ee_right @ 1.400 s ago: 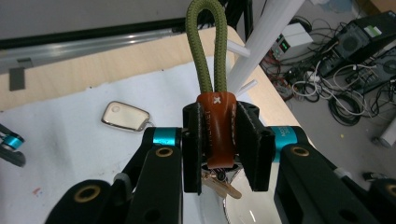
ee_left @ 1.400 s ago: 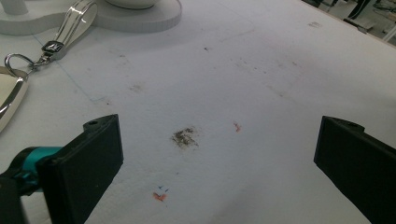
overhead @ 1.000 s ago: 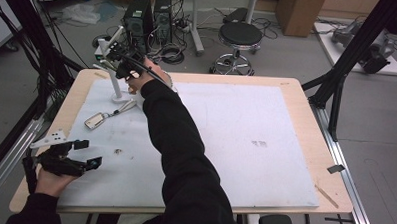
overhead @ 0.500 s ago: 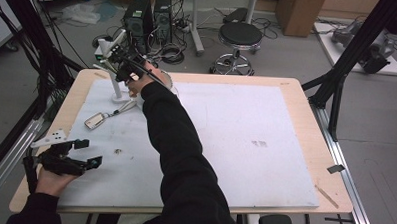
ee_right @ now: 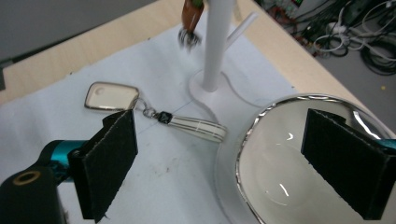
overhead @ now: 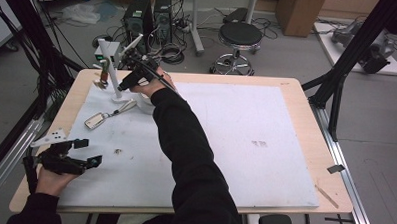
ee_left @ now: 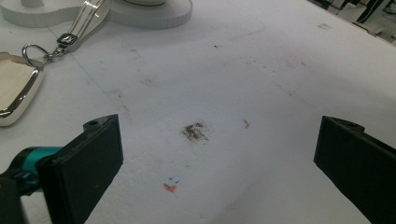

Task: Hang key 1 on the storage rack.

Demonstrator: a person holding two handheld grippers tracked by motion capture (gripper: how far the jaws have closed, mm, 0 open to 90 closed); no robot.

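— Any writing you can read?
— None; the keychain (ee_right: 154,110) tag is plain shiny metal on a white strap, lying on the surface (overhead: 264,184) far left, beside the white stand (ee_right: 213,56).
— Your grippers?
— My right gripper (ee_right: 233,163) is spread above a white bowl (ee_right: 280,168); my left gripper (ee_left: 219,168) is spread, near left.

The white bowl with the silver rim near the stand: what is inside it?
The bowl looks empty: its glossy white inside shows nothing but light reflections. The right tool's black jaw covers part of the far side, so that part cannot be checked.
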